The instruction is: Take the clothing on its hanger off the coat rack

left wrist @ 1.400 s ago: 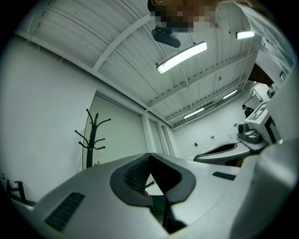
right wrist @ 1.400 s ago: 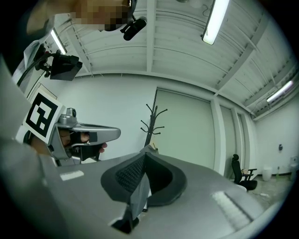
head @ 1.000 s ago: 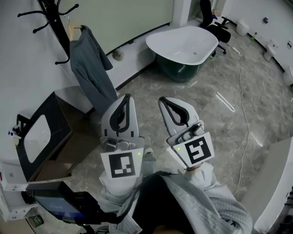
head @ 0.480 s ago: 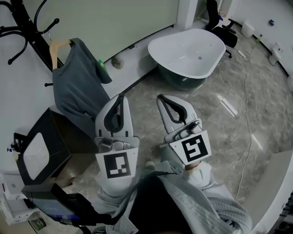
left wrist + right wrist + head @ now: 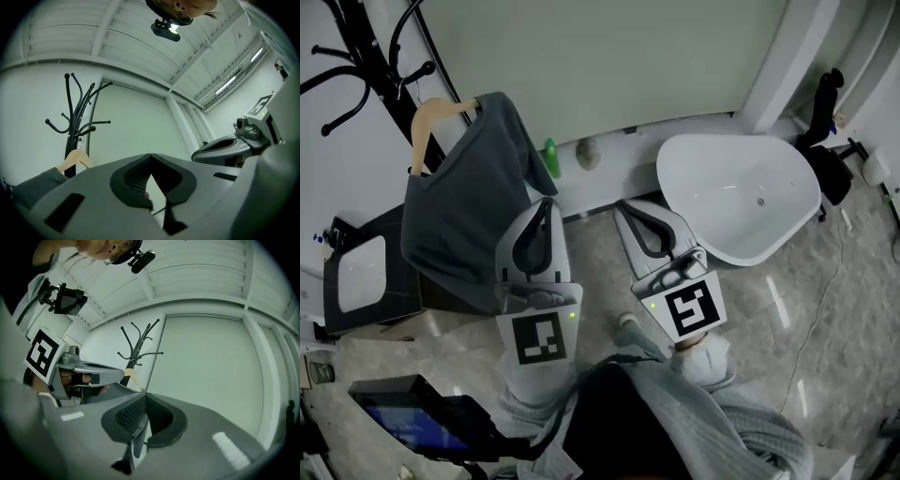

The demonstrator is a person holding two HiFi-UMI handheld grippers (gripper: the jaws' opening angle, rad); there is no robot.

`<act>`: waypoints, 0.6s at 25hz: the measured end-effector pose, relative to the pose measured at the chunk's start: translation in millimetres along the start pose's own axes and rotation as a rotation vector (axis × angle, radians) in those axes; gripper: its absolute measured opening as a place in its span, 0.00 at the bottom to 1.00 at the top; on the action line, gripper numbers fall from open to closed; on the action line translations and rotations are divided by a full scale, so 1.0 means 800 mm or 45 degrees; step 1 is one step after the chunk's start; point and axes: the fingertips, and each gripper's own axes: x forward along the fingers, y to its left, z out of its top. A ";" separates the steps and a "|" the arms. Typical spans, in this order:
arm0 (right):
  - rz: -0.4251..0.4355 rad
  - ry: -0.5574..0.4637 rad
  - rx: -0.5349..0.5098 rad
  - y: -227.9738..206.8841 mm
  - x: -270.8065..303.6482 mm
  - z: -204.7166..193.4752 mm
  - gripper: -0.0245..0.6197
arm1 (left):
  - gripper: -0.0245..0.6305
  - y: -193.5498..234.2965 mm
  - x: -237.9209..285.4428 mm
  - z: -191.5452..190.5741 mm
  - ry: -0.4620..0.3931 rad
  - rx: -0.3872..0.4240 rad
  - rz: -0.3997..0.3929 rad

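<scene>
Far left of the head view, a dark boxy unit with a white inset (image 5: 354, 283) sits low against the wall. Above it, in the upper left corner, stands the black metal coat rack with curved hooks (image 5: 386, 70). From it hangs the pale wooden hanger (image 5: 425, 131), and on that the dark grey-blue garment (image 5: 464, 211) drapes down over the left middle of the frame, so the clothing is not yet off the rack.

Just right of the garment's edge comes the left gripper (image 5: 546, 202), pointing up the frame. Its own view shows the jaws pressed together with nothing between them, and the hanger sits well off to their left. A small green bottle (image 5: 551, 159) stands at the foot of the wall above it.

Next, at centre, is the right gripper (image 5: 624, 205), its jaws likewise closed and empty.

Right of centre rests a white oval bathtub (image 5: 741, 202) on the marbled grey floor (image 5: 825, 319), and a black office chair (image 5: 827, 155) sits at the right edge.
</scene>
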 end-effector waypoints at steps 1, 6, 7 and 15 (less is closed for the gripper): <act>0.057 -0.009 -0.002 -0.013 0.012 -0.002 0.04 | 0.04 0.002 0.012 -0.001 0.009 0.003 0.057; 0.356 -0.059 0.008 -0.041 0.075 -0.014 0.04 | 0.04 0.025 0.037 -0.012 0.096 0.078 0.347; 0.398 -0.069 0.014 -0.040 0.086 -0.017 0.04 | 0.04 0.031 0.037 -0.016 0.116 0.094 0.395; 0.672 -0.185 0.083 0.015 0.170 -0.026 0.04 | 0.04 0.108 0.015 -0.050 0.258 0.189 0.687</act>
